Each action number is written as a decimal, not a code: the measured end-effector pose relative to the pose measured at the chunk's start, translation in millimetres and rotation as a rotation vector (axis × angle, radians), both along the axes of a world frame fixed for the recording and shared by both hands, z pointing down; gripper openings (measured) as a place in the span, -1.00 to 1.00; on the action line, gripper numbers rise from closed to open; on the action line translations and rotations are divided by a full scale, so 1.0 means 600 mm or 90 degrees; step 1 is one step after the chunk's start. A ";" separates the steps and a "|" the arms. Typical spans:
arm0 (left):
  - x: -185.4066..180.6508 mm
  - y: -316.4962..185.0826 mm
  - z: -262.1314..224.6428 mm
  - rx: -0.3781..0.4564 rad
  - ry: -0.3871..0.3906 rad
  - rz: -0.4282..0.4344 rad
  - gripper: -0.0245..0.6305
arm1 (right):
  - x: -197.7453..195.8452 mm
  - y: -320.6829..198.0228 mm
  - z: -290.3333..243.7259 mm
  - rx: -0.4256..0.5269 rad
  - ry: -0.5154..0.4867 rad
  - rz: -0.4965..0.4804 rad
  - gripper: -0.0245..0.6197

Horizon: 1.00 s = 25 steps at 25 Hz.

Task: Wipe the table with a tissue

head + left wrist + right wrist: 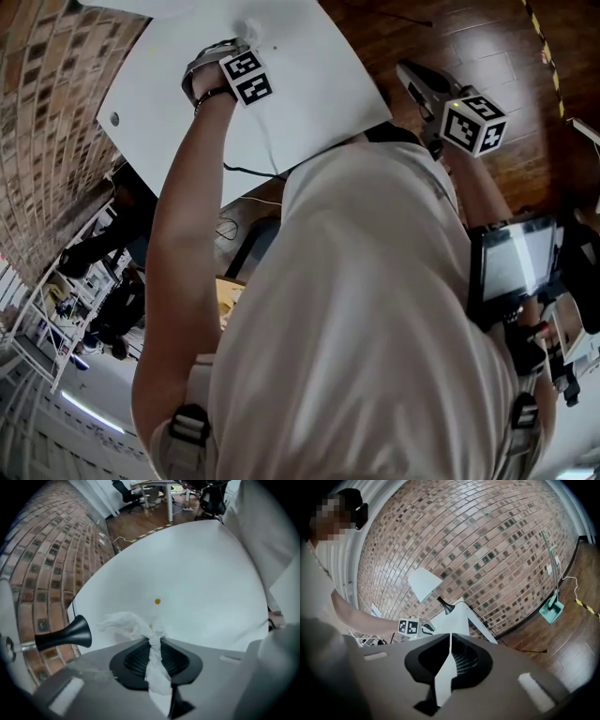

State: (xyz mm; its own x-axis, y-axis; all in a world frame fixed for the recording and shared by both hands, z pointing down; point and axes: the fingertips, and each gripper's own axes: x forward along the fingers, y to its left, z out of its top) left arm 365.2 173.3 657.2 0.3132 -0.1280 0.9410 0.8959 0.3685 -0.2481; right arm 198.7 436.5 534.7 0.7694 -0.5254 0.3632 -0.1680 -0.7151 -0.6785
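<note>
A white table (201,578) fills the left gripper view, with a small yellow spot (157,602) near its middle. My left gripper (152,639) points steeply down at it, shut on a twisted white tissue (124,622) whose loose end bunches out onto the tabletop in front of the jaws. In the head view the left gripper (230,66) is over the far part of the table (309,94). My right gripper (422,89) is held off the table's right edge over the wooden floor. In its own view the right gripper (450,637) has its tips together and holds nothing.
A lamp with a white shade (424,584) stands at the table's brick-wall side, its black base (70,633) close to the left of the tissue. A brick wall (487,550) runs behind. A screen (514,258) sits at the person's right. A green dustpan (551,609) leans on the wall.
</note>
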 end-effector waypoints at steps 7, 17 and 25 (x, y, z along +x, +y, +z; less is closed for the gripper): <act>-0.015 0.043 -0.005 0.056 0.034 0.147 -0.74 | -0.013 0.012 0.012 0.020 -0.010 0.019 -0.87; -0.089 0.105 -0.004 0.034 0.043 0.303 -0.74 | -0.002 0.009 0.023 0.039 -0.001 0.021 -0.87; -0.216 0.173 -0.024 -0.204 -0.122 0.055 -0.74 | -0.010 0.033 0.023 0.035 -0.009 0.029 -0.87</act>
